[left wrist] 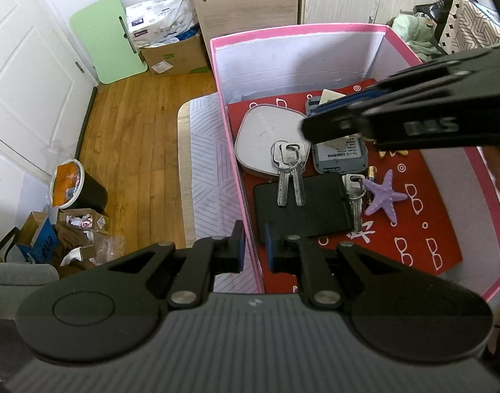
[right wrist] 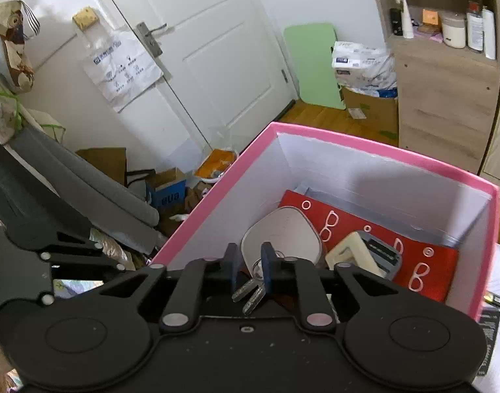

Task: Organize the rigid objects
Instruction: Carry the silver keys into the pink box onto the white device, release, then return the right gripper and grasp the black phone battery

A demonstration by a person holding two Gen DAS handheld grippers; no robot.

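Left wrist view: the left gripper clamps its jaws on the pink box's wall; inside lie a key bunch and a purple starfish. Right wrist view: the right gripper, jaws slightly apart, holds nothing; a floor carton reads "eva"

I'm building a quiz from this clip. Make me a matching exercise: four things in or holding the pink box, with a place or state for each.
Things:
1. starfish
2. bunch of keys
3. left gripper
4. black wallet

Places or states:
A. clamped on the near wall of the pink box
B. purple, lying on the red sheet
C. under the key blades, flat on the box floor
D. heads resting on the grey rounded case

Pairs: 1-B, 2-D, 3-A, 4-C
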